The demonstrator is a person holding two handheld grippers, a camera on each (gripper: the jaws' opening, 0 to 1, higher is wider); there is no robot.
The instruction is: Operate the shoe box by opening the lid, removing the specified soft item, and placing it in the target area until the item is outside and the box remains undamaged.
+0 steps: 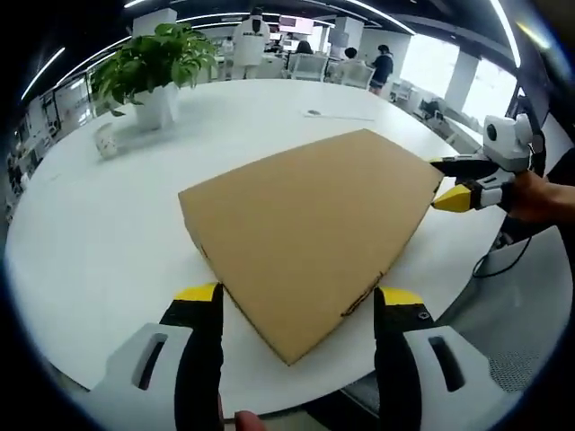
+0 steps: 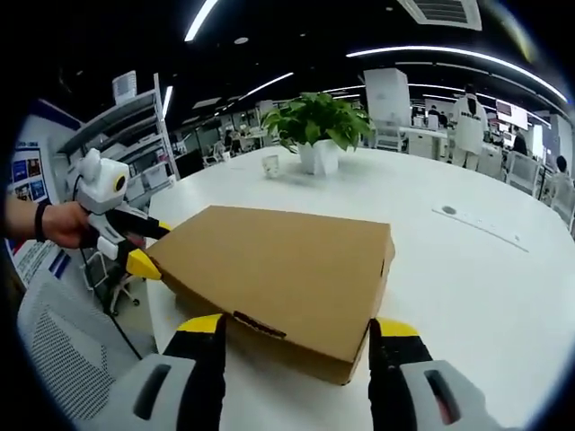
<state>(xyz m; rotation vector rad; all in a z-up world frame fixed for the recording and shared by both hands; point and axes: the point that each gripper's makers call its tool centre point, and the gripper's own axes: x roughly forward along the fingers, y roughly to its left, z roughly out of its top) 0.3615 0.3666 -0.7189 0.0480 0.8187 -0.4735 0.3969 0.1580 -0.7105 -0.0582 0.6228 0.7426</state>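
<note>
A closed brown cardboard shoe box (image 1: 305, 224) lies flat on the round white table (image 1: 99, 242), lid down. My left gripper (image 1: 298, 294) is open, its yellow-tipped jaws standing either side of the box's near corner. My right gripper (image 1: 454, 182), held by a hand, comes in from the right with its jaws apart at the box's far right corner. In the right gripper view the box (image 2: 287, 269) has its front edge between the open jaws of my right gripper (image 2: 296, 328). There my left gripper (image 2: 145, 247) sits at the box's left corner. The soft item is hidden.
A potted plant (image 1: 153, 67) in a white pot and a small glass (image 1: 106, 142) stand at the table's far side. A thin flat strip (image 2: 481, 224) lies on the table beyond the box. The table edge runs close under both grippers. A mesh chair (image 2: 63, 350) stands beside it. People stand far back.
</note>
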